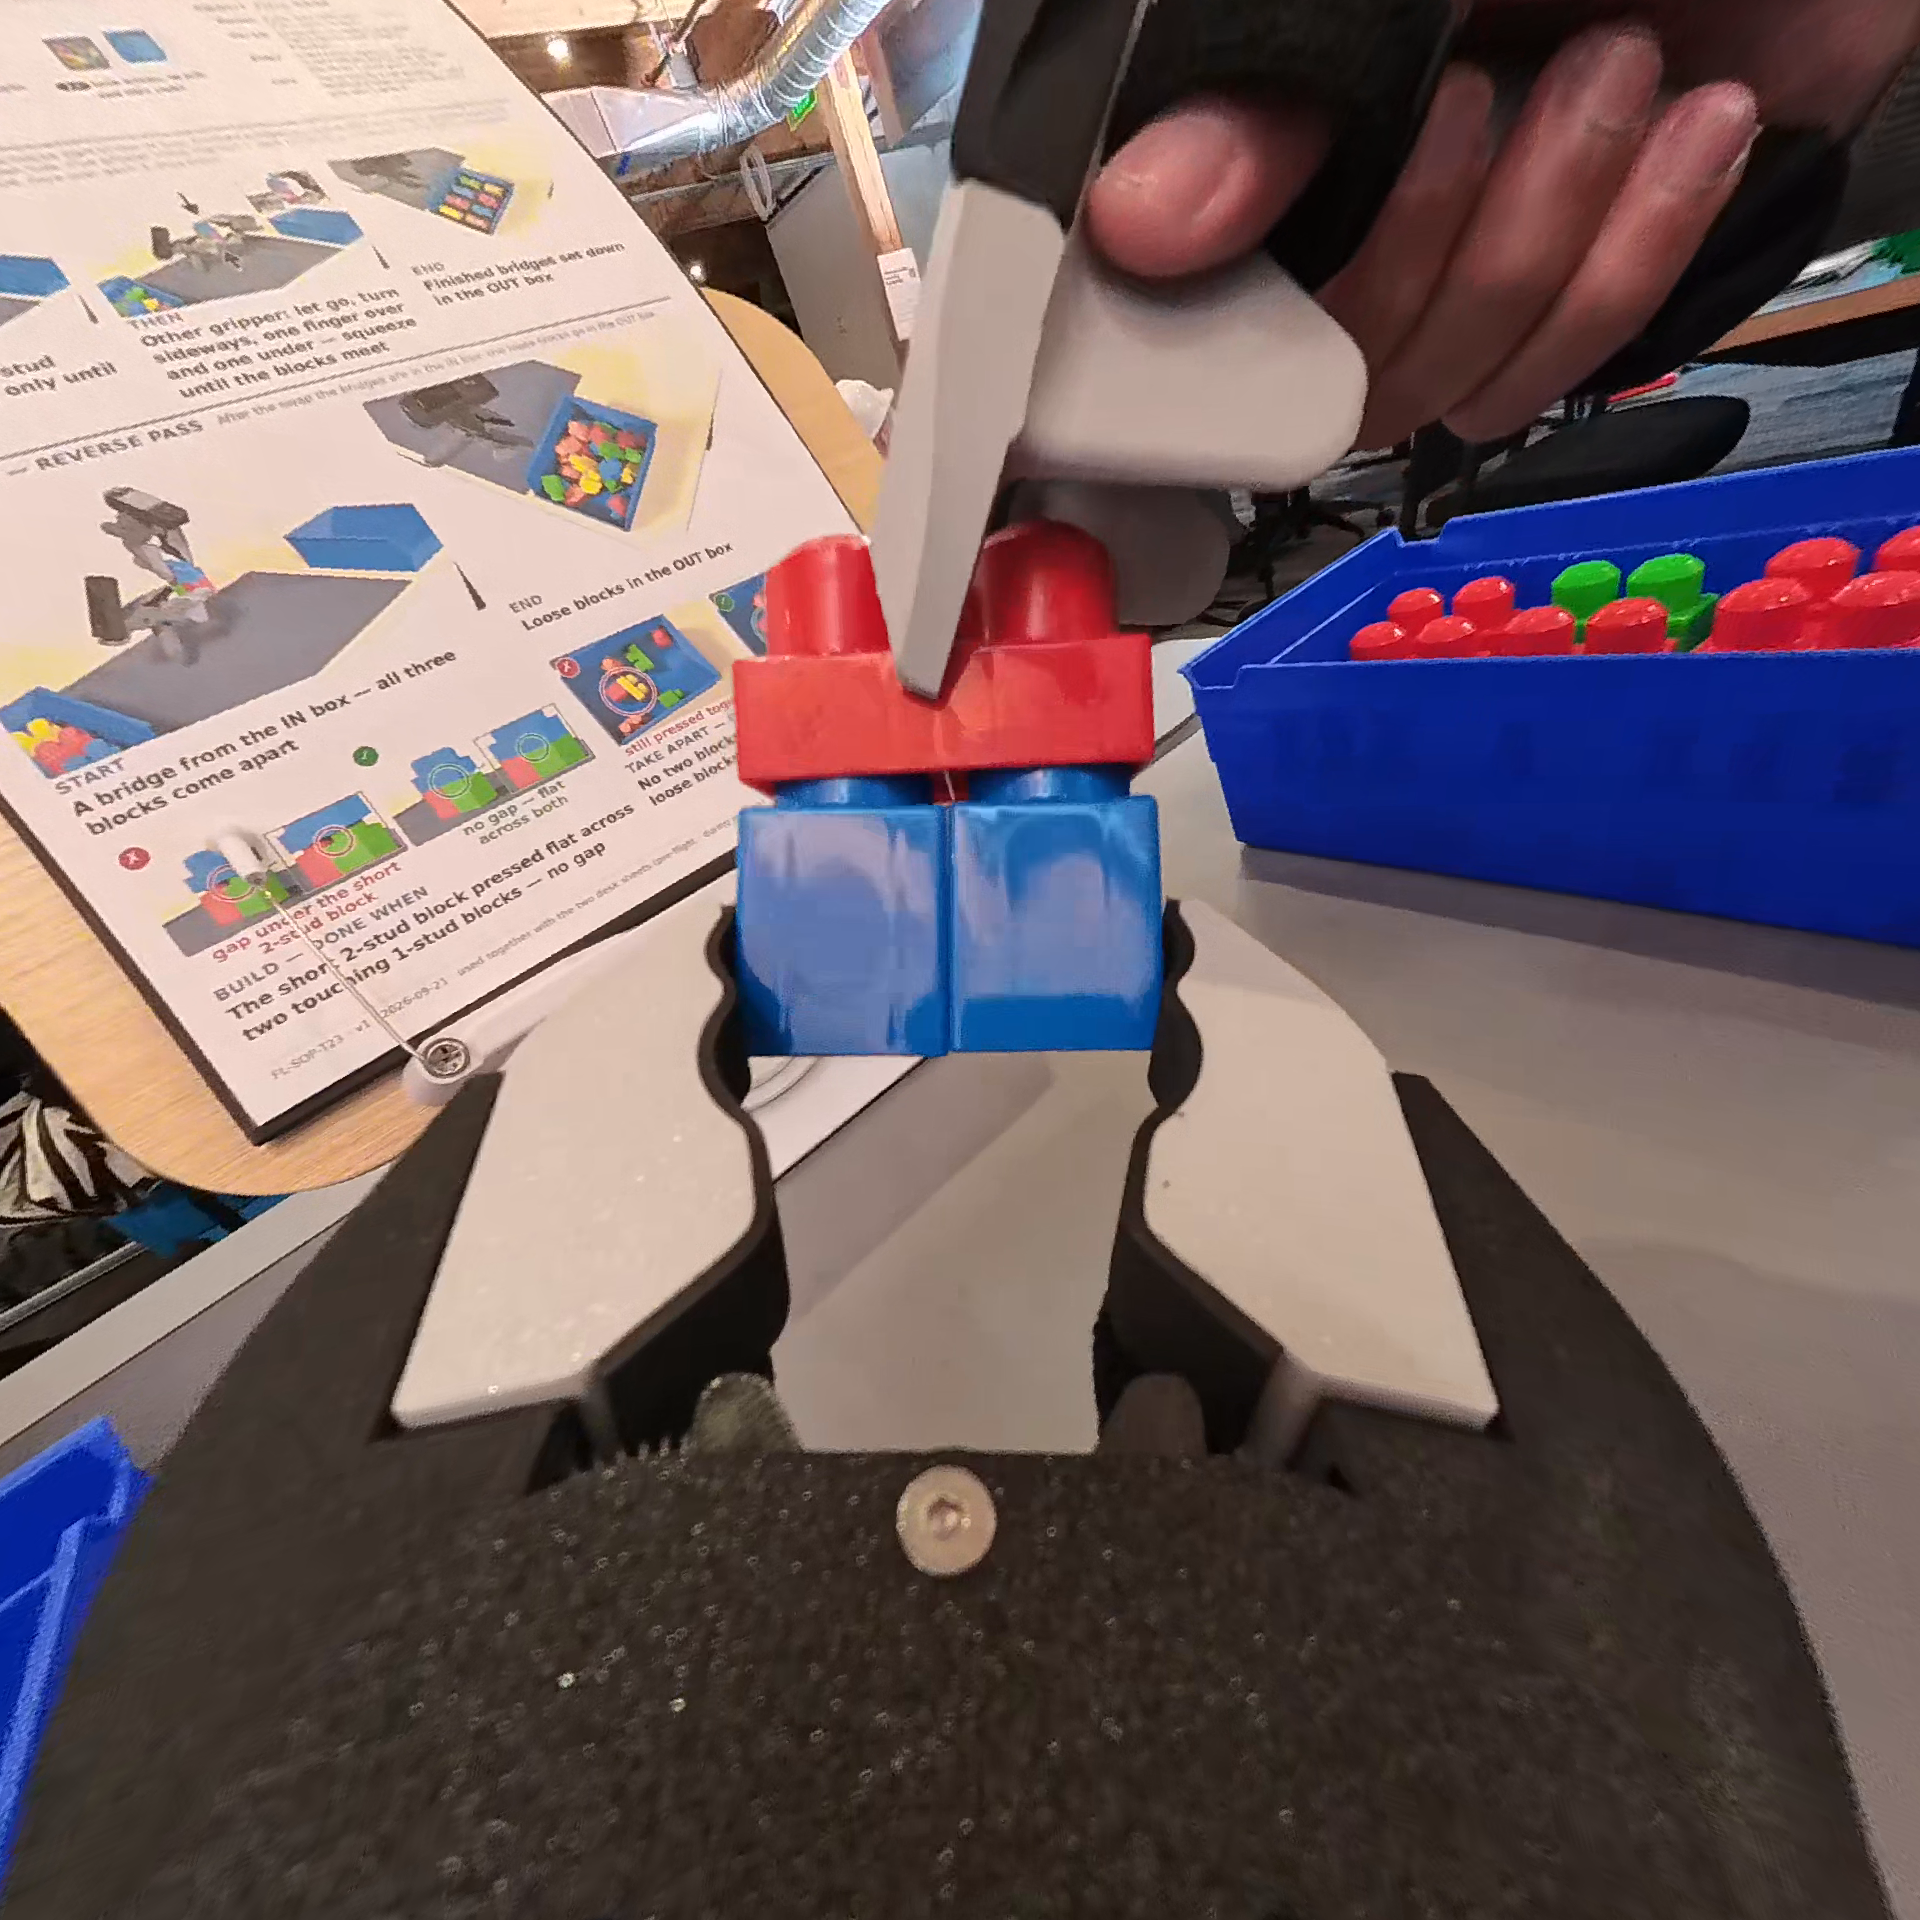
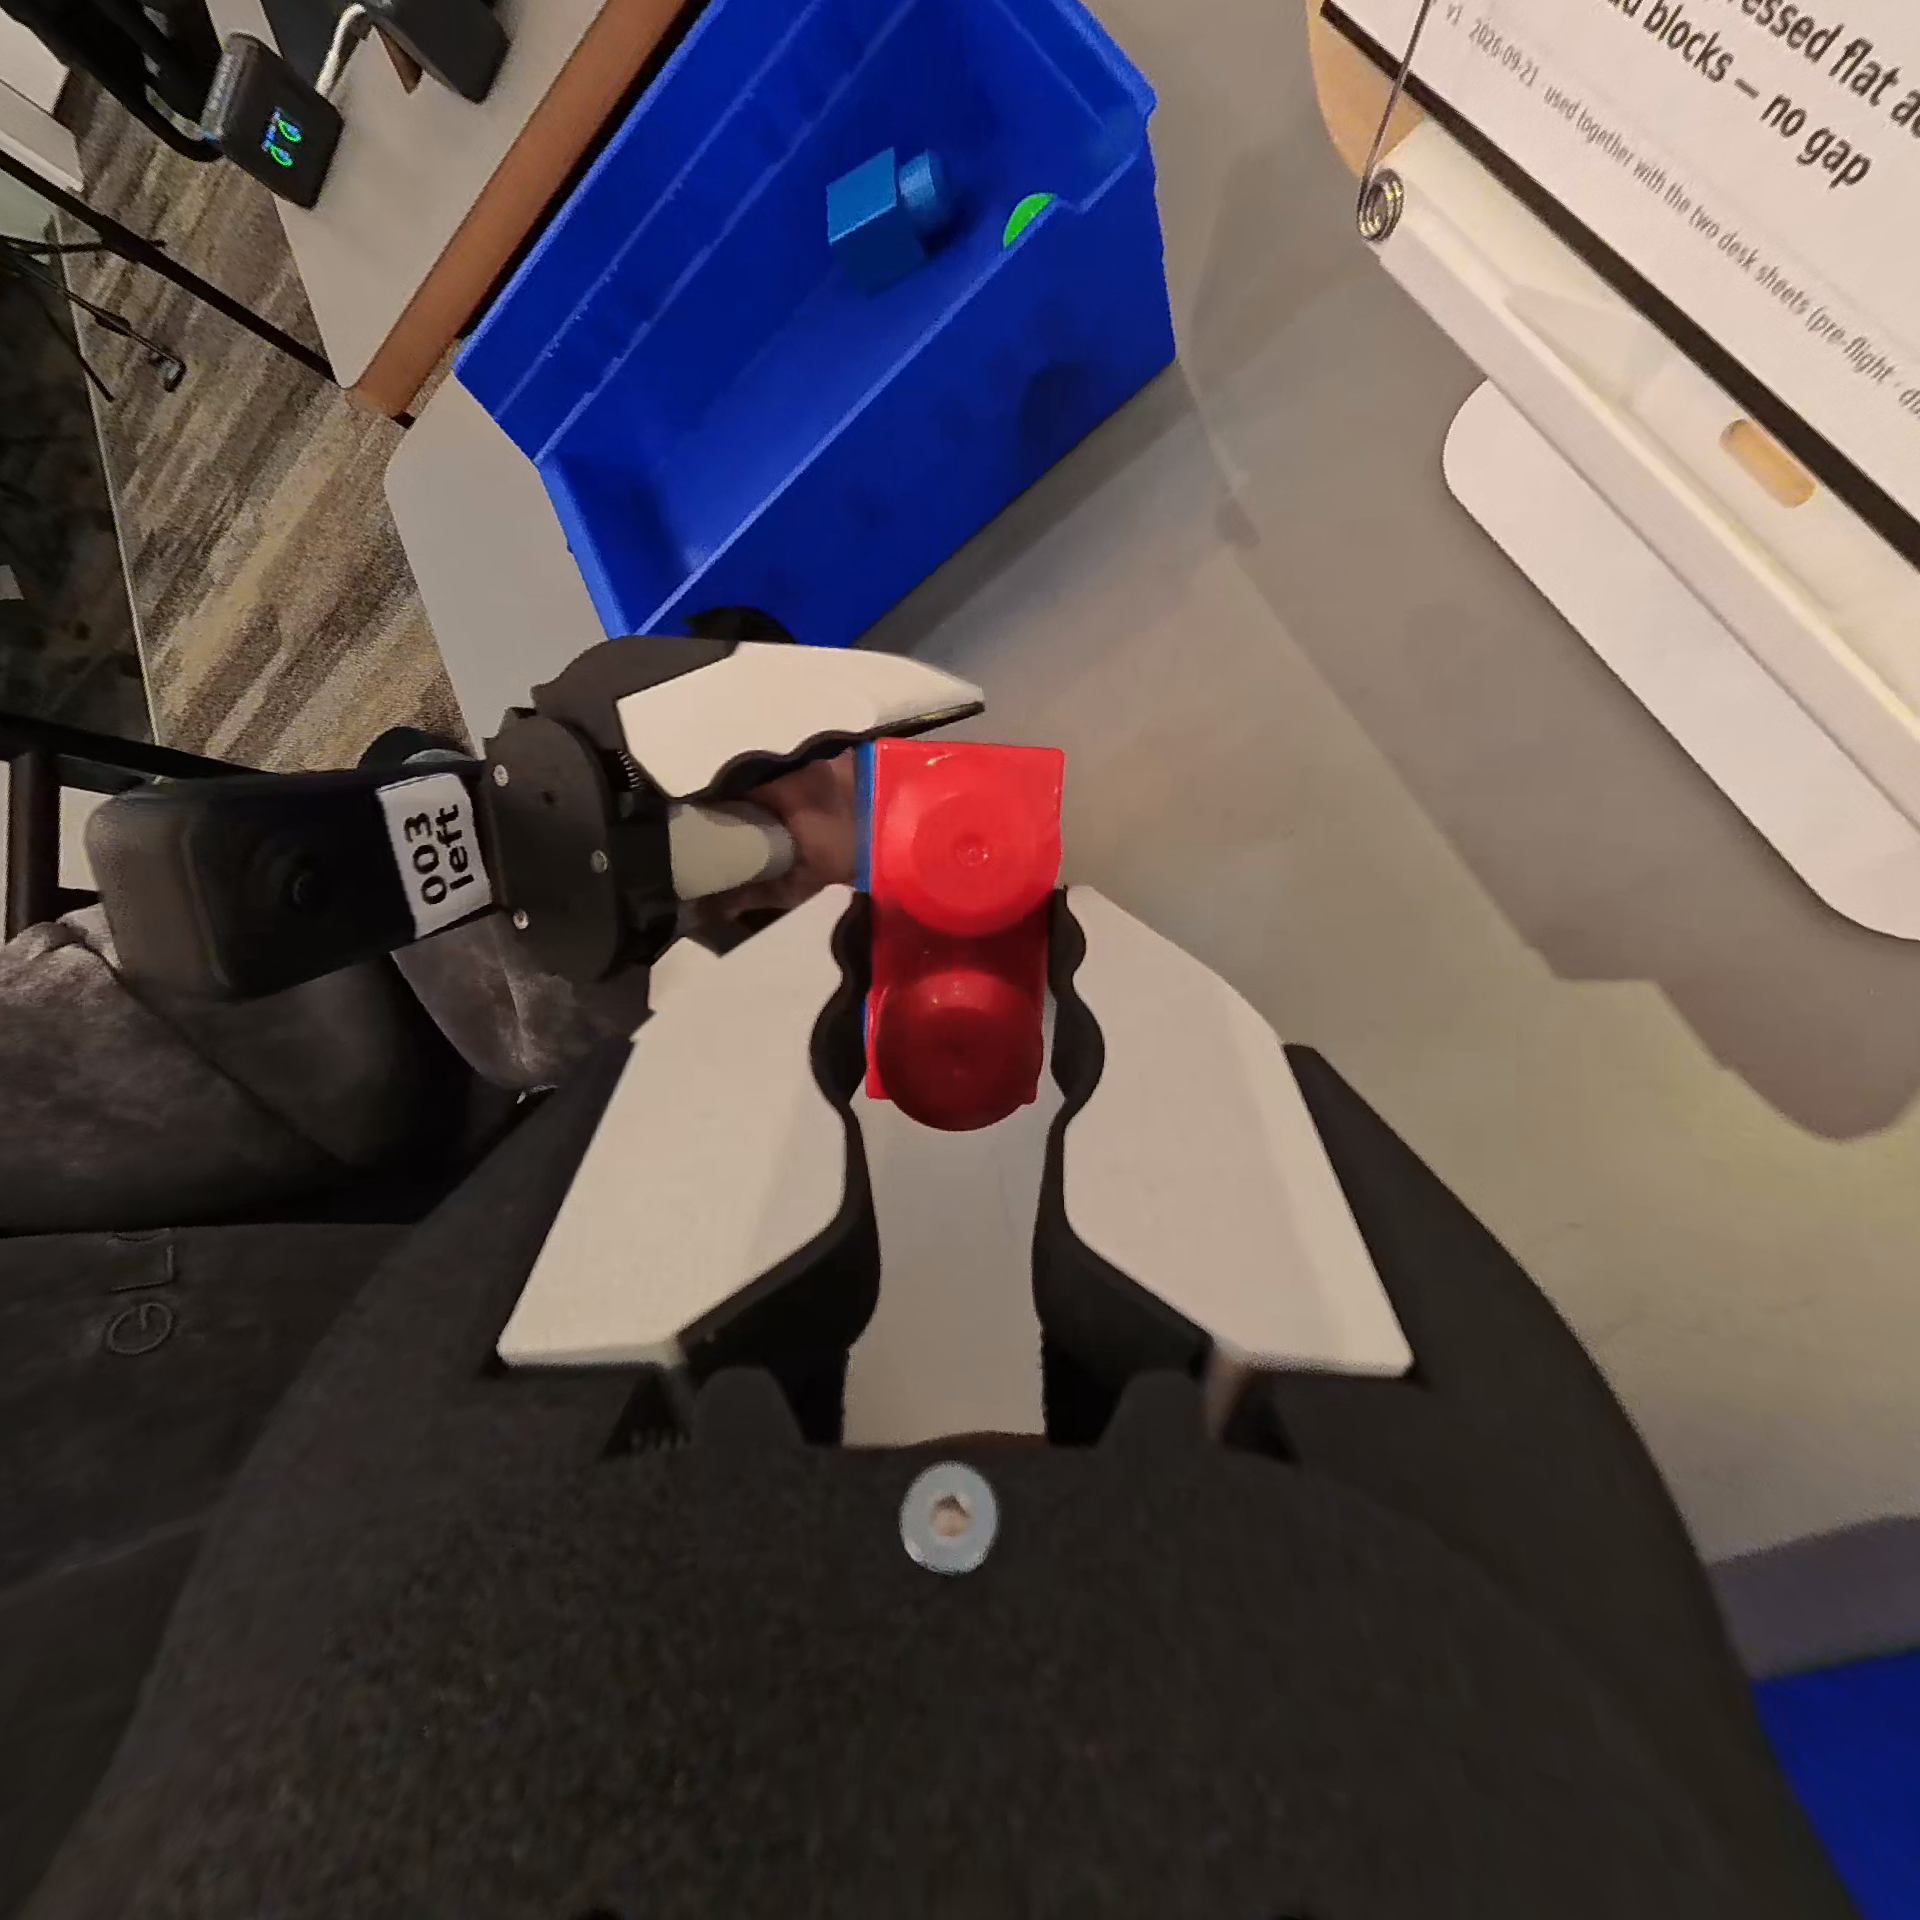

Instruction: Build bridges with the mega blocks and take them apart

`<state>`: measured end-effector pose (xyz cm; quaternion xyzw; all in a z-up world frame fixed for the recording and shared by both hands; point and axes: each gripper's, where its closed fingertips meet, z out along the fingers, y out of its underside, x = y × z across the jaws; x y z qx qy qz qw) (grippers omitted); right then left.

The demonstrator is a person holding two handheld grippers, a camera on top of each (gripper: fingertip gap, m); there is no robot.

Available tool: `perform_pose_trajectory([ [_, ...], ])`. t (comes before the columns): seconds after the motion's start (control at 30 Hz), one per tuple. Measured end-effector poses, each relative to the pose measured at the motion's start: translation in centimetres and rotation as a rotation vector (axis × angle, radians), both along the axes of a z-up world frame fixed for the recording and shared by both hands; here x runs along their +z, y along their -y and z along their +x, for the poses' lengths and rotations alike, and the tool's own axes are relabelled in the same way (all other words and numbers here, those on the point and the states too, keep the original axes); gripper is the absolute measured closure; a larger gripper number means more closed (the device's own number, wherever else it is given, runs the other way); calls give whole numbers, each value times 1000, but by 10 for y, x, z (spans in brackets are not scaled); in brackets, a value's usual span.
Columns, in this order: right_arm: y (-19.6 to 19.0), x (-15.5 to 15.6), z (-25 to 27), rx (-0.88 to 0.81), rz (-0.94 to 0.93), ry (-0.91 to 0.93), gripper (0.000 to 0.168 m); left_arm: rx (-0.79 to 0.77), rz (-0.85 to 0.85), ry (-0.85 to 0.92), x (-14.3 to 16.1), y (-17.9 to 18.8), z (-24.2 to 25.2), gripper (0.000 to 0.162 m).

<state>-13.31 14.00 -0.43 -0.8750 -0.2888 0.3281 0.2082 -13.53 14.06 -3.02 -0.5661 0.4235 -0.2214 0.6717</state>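
Note:
Two blue one-stud blocks (image 1: 945, 925) stand side by side, clamped between the fingers of my left gripper (image 1: 948, 935). A red two-stud block (image 1: 940, 727) sits across their studs, with a strip of blue stud showing under it. My right gripper comes down from above, held by a hand (image 1: 1455, 208). One of its fingers (image 1: 940, 468) lies on the red block's front face; the other is behind. In the right wrist view the right gripper (image 2: 958, 914) is shut on the red block (image 2: 966, 831). The left gripper's upper finger (image 2: 790, 696) reaches in from the left.
A blue bin (image 1: 1558, 790) at the right holds several red and green blocks (image 1: 1621, 613). Another blue bin (image 2: 727, 436) beyond the left gripper holds a blue block (image 2: 883, 218) and a green one (image 2: 1029, 218). An instruction sheet (image 1: 312, 520) stands at the left on the grey table (image 1: 1558, 1143). The grippers are tip to tip, or close to it.

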Motion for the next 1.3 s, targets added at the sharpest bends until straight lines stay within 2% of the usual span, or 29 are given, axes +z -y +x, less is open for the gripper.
perform_pose_trajectory([
  [0.03, 0, 0, -1, -4, 1, -5, 135, 2, 4, 5, 1, 1, -1, 87],
  [0.2, 2, 3, -2, -20, -29, -86, 136, -16, -1, 21, 6, 3, -2, 87],
  [0.33, 7, 7, -4, 2, -116, -284, 136, -32, 11, 41, 9, 8, -3, 87],
  [0.43, 10, 1, 0, 6, -155, -352, 136, -53, 5, 26, 6, 11, 0, 87],
  [0.57, 11, -4, 3, -2, -139, -331, 135, -54, 12, 3, 1, 12, 3, 87],
  [0.67, 10, -13, 5, -17, -108, -234, 135, -52, 16, -17, -2, 13, 6, 88],
  [0.87, 9, -15, 3, -17, -98, -226, 135, -48, 19, -29, -3, 11, 5, 88],
  [1.13, 14, -14, 6, -1, -119, -305, 135, -82, 26, -43, 0, 17, 7, 88],
  [1.17, 16, -11, 6, 22, -101, -330, 133, -86, 40, -47, 4, 19, 7, 88],
  [1.23, 13, -7, 12, 4, -63, -408, 111, -100, 57, -24, 14, 24, 4, 88],
  [1.3, 9, 13, 18, -44, -61, -675, 89, -127, 33, 30, 23, 26, -3, 88],
])
